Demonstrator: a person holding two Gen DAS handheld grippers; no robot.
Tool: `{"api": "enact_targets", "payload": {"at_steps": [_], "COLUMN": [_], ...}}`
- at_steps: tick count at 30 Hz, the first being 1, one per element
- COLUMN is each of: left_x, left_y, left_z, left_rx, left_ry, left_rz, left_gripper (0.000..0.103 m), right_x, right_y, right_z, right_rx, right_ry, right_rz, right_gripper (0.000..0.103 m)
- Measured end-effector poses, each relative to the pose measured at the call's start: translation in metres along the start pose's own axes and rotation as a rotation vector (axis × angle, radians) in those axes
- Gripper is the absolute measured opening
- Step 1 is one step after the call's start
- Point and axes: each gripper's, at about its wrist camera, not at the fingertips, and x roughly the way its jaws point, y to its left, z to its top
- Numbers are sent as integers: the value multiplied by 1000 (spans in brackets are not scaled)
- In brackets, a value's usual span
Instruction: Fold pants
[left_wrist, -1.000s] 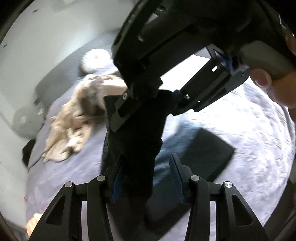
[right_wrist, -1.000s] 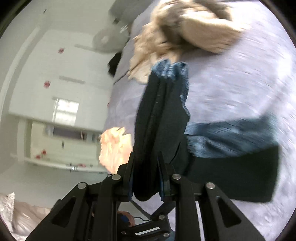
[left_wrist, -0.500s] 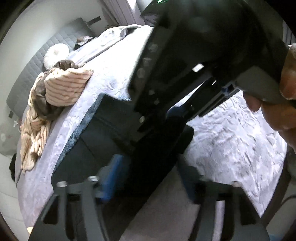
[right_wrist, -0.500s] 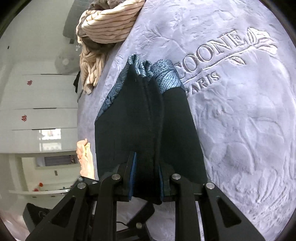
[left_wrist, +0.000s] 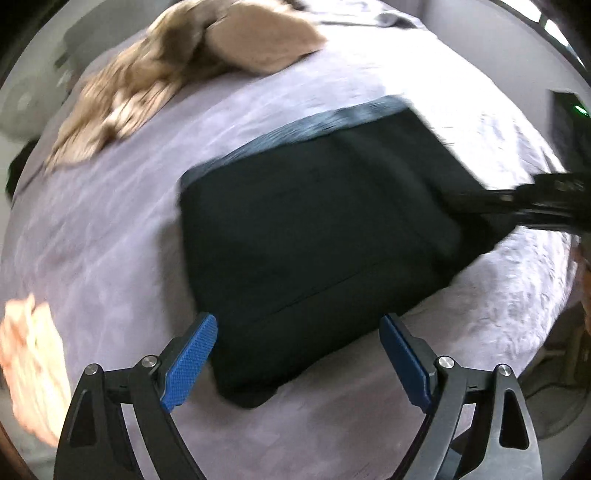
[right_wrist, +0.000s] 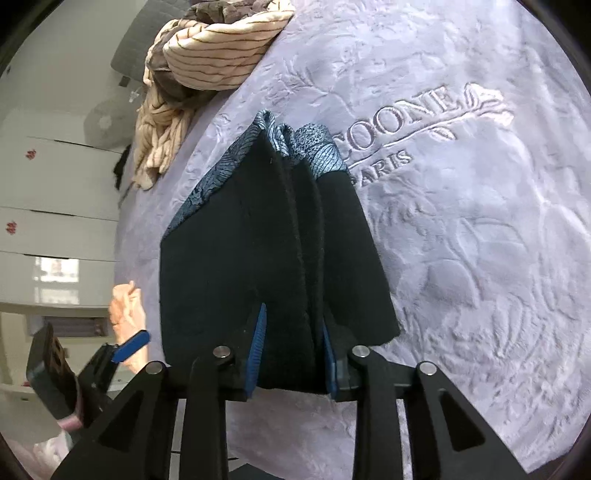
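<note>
Fingers of left gripper (left_wrist: 298, 363) opening above pants (left_wrist: 317, 236); right gripper (right_wrist: 291, 354) loosening.

Your left gripper (left_wrist: 298, 363) hangs over the near edge of the folded dark pants (left_wrist: 317, 240) on the lavender bed (left_wrist: 110, 221), jaws opening, pads clear of the cloth. A beige blanket (left_wrist: 177, 62) lies heaped beyond, blurred.

Bedspread (right_wrist: 480, 229) embossed w/ "COONE" over "PARIS"; 1st letters hidden.
</note>
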Motion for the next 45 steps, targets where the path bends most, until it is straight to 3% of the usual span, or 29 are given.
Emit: {"api": "enact_targets", "payload": {"at_steps": [6,8,9,10,16,18,19,45], "left_x": [2,2,2,2,-1,-1,-1,10], "left_y": [26,31,33,35,35,36,36,30], "left_z": [-10,-12,-12,-12,-7,-6,-6,4], "left_rx": [-114,-135,-143,-148,-152,-154,-154,-165], "left_ry": [64,78,85,85,80,79,79,119], "left_rz": [-15,-39,-44,-42,-33,-30,-29,-4], "left_gripper": [91,93,103,103,103,103,103,103], "right_x": [-13,-19,-20,-22,-30,-32,-33,-38], "right_y": [1,0,-1,-2,-4,-3,-1,10], "right_z": [-9,-16,-18,-22,-37,-40,-41,-24], "right_rx": [44,41,37,34,52,51,49,9], "right_ry": [-21,-19,-14,-9,8,13,15,15], "right_rz": [-58,-110,-141,-168,-210,-212,-210,-193], "right_gripper": [42,58,63,67,68,73,81,86]}}
